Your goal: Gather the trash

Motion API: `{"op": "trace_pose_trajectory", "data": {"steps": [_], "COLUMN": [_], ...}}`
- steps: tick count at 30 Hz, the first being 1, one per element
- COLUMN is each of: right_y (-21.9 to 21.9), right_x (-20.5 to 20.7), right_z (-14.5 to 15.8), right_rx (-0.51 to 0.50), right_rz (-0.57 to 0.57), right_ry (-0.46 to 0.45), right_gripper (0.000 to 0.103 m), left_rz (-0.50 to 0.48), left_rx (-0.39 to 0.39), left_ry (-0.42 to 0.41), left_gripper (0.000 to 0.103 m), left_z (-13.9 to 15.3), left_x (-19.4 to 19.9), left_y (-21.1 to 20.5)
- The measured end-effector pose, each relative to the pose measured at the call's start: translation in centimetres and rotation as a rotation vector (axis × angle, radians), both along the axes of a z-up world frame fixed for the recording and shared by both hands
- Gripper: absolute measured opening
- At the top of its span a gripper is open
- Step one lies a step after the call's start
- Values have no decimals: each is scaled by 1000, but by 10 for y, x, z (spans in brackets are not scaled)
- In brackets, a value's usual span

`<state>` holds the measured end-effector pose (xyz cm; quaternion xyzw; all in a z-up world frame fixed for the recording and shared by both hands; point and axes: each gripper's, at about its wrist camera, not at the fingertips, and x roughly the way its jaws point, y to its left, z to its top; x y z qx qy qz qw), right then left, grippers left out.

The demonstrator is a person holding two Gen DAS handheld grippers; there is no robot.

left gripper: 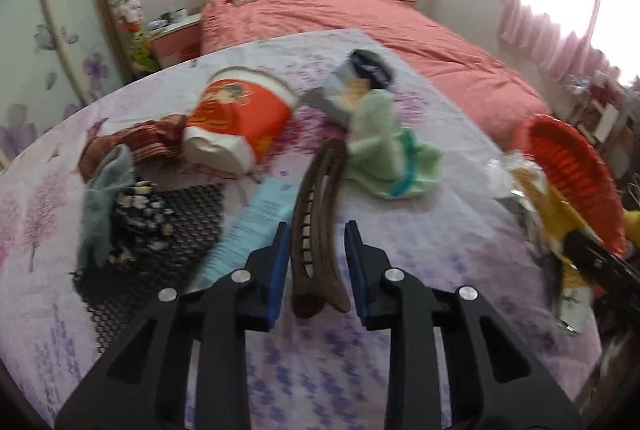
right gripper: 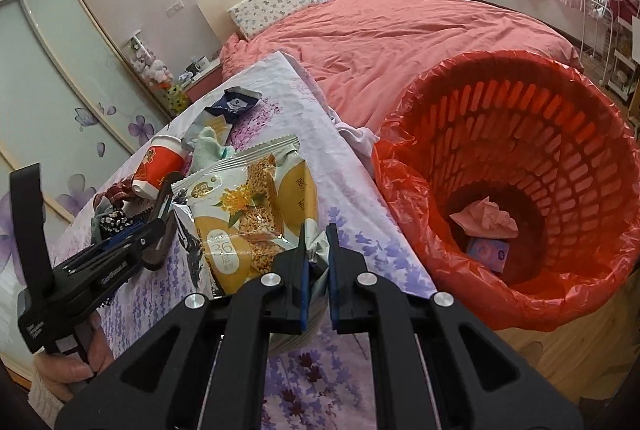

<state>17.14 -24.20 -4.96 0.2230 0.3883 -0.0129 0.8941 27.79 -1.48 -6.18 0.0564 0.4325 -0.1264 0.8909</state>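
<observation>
A brown hair clip [left gripper: 316, 209] lies on the lilac floral cloth [left gripper: 420, 254] between the fingers of my left gripper [left gripper: 318, 230]. The left pad touches it; a thin strip of cloth shows beside the right pad, so the jaws stand narrowly open. In the right wrist view the left gripper [right gripper: 152, 230] sits at the left with the clip [right gripper: 160, 213] at its tips. My right gripper [right gripper: 318, 234] is shut on the foil corner of a yellow snack packet [right gripper: 248, 213], held just left of the red bin [right gripper: 520, 133]. The bin holds a pink tissue [right gripper: 484, 220] and a small purple pack [right gripper: 490, 252].
On the cloth lie a tipped red paper cup [left gripper: 236, 117], a green cloth [left gripper: 384, 149], a dark snack wrapper [left gripper: 360, 77], a pale blue box [left gripper: 260, 226], a black mesh mat [left gripper: 180, 226] and bunched socks [left gripper: 120, 205]. A pink bed [right gripper: 400, 29] stands behind. A hand [right gripper: 68, 370] holds the left gripper.
</observation>
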Motion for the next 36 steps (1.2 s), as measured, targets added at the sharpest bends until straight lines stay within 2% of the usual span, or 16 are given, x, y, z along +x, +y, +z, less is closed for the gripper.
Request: {"op": "trace_pose_trajectory", "data": {"steps": [4, 9, 11, 14, 17, 20, 25, 36], "right_y": [-1, -2, -3, -5, -5, -4, -4, -5], "right_x": [1, 2, 2, 3, 2, 0, -6, -35], "right_z": [-2, -3, -3, -3, -2, -1, 7, 52], "right_rx": [15, 16, 21, 24, 24, 23, 8, -104], "right_rz": [3, 6, 5, 2, 0, -4, -18, -97], "right_ry": [0, -3, -3, -6, -9, -15, -34, -143], "right_gripper": [8, 8, 8, 8, 8, 8, 8, 8], "left_rz": [-32, 6, 24, 27, 35, 37, 38, 26], "left_rx": [-24, -22, -20, -23, -66, -89, -73, -78], "left_ry": [14, 27, 51, 42, 47, 35, -7, -89], "left_gripper": [29, 28, 21, 18, 16, 15, 15, 15], "left_z": [-5, -12, -18, -16, -15, -9, 5, 53], "left_x": [-2, 7, 12, 14, 15, 11, 1, -40], "left_y": [-8, -11, -9, -8, -5, 0, -1, -12]}}
